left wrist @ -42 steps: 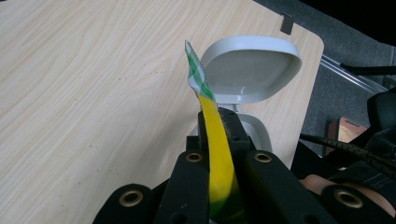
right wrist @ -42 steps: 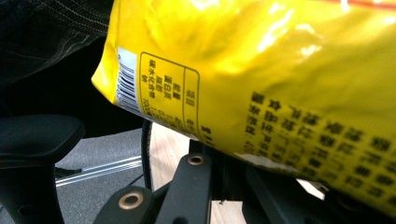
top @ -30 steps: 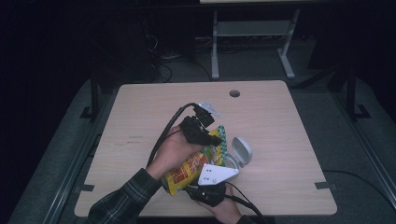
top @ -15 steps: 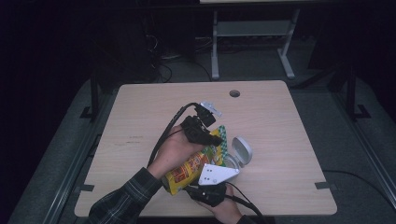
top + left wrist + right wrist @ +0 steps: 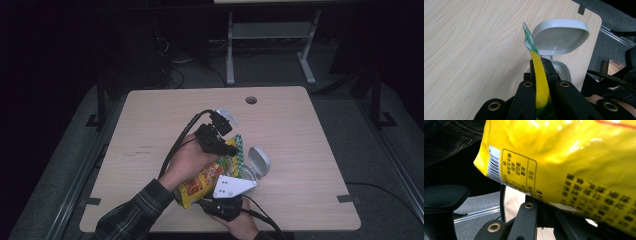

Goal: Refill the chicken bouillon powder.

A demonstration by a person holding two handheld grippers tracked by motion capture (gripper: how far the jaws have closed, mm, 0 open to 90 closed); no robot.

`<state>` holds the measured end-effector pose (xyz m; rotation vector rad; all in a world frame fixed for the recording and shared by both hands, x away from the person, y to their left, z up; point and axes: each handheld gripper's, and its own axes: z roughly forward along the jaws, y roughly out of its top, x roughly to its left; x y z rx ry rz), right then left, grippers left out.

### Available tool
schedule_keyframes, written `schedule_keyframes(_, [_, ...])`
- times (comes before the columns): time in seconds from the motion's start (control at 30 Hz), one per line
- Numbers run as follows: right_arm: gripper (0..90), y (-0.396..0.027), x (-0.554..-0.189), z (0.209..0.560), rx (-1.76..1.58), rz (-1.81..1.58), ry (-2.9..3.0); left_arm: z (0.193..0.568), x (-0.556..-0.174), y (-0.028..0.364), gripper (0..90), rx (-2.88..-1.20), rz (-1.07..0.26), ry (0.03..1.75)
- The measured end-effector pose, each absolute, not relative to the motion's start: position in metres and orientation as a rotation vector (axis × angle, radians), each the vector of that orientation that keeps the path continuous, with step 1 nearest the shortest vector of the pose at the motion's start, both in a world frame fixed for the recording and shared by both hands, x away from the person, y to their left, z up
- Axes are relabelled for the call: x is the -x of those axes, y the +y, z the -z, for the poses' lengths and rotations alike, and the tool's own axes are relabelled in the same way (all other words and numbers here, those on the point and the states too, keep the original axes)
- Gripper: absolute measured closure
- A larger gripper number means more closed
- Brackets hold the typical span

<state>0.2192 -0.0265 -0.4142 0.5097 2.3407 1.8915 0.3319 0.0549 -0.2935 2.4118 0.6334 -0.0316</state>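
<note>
High view: a person at a wooden table [image 5: 300,130] holds a yellow snack bag [image 5: 205,181] off the tabletop, just left of a white flip-lid container [image 5: 256,165] whose lid stands open. The left gripper [image 5: 227,142] grips the bag's far end, beside the container; the right gripper [image 5: 220,202] holds its near end, closer to the person than the container. Compared with the frames from a second and half a second ago, nothing has shifted: bag, hands and container sit as they did, so the work seems paused mid-hold, probably before tearing or tipping the bag toward the container.

Left gripper view: the jaws are clamped together on the bag's thin yellow seal edge, whose green checked tip [image 5: 529,40] rises in front of the container's open lid [image 5: 561,35].

Right gripper view: the bag's printed back with its barcode [image 5: 494,165] looms close above the jaws, which are pinched on its lower edge.
</note>
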Motion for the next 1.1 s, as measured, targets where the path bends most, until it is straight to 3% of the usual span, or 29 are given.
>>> schedule_keyframes(1.1, [90.0, -0.0281, -0.2187, 0.4128, -0.517, -1.904, 2.329, 0.2926, -0.3336, 0.0496, 89.9, -2.432, 0.037, 0.655])
